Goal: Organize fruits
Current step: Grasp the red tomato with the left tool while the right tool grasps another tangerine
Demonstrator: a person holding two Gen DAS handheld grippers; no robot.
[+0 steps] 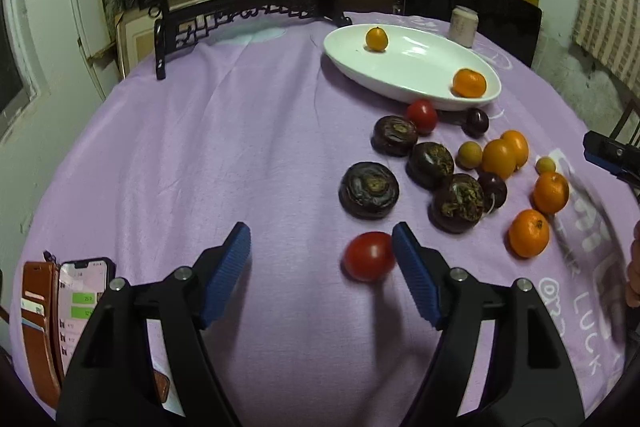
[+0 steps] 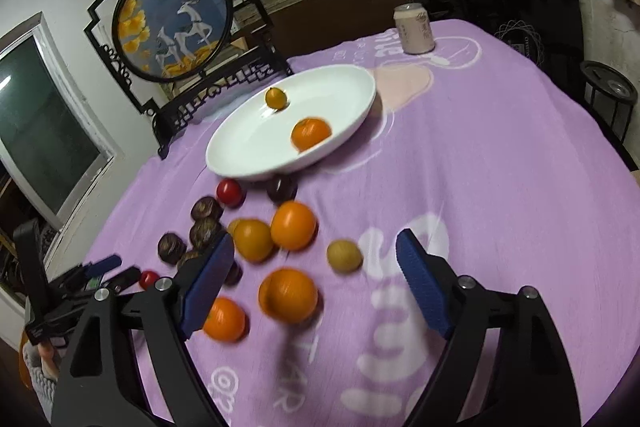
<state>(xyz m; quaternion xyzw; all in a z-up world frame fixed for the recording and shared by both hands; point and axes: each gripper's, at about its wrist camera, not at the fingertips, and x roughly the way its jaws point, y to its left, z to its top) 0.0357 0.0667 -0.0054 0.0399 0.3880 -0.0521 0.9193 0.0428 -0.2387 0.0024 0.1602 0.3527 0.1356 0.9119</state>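
A white oval plate (image 1: pixel 404 65) (image 2: pixel 252 143) at the back holds a small kumquat (image 1: pixel 376 39) and a mandarin (image 1: pixel 469 83). In front of it on the purple cloth lie several dark brown fruits (image 1: pixel 369 189), plums (image 1: pixel 476 122), tomatoes and oranges (image 1: pixel 529 233). My left gripper (image 1: pixel 321 239) is open; a red tomato (image 1: pixel 370 256) lies on the cloth just inside its right finger, not clamped. My right gripper (image 2: pixel 316 243) is open above a blurred orange (image 2: pixel 289 294) that lies between its fingers, with a small yellow-green fruit (image 2: pixel 344 255) beside it.
A phone in a brown wallet case (image 1: pixel 80 307) lies at the near left. A drink can (image 1: pixel 463 25) (image 2: pixel 414 29) stands behind the plate. A round painted screen on a black stand (image 2: pixel 172 23) edges the table's far left. A hand (image 1: pixel 634 279) shows at the right edge.
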